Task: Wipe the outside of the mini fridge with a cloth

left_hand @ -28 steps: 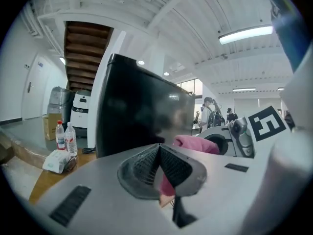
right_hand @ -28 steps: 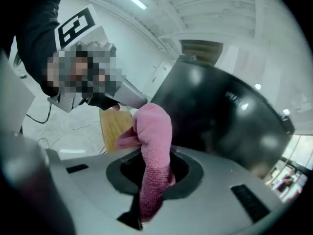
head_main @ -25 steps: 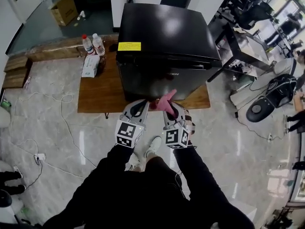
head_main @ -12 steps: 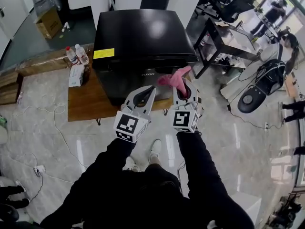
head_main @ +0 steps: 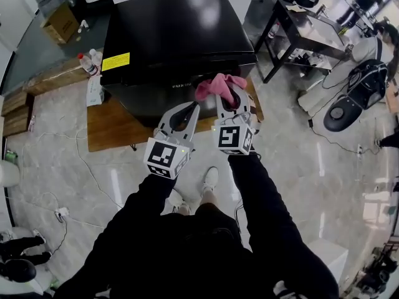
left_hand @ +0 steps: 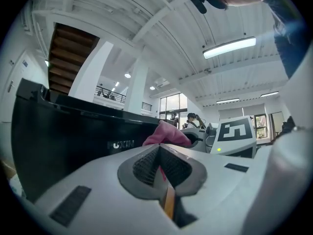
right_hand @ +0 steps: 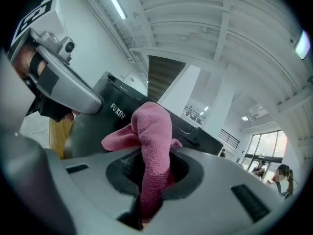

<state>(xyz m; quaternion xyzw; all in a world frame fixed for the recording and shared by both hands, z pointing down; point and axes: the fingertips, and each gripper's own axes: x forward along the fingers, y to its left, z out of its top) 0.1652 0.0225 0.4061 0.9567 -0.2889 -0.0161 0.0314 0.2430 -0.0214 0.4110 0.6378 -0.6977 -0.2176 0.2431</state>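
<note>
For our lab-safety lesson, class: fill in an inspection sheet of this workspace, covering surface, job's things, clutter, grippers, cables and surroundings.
Surface: low wooden platform, bare wood at left.
Job's things: black mini fridge; pink cloth at its upper front edge.
Clutter: two water bottles, white packet beside the fridge; cardboard box behind.
Grippers: left gripper shut, empty; right gripper shut on pink cloth.
Cables: white cable, power strip on floor.
Surroundings: black desk, person at far right.

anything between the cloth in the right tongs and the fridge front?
Nothing visible. The right tongs grip the cloth right at the top front edge of the fridge, with no object between them. The left tongs, shut and empty, sit off to the left, out of the path.
</note>
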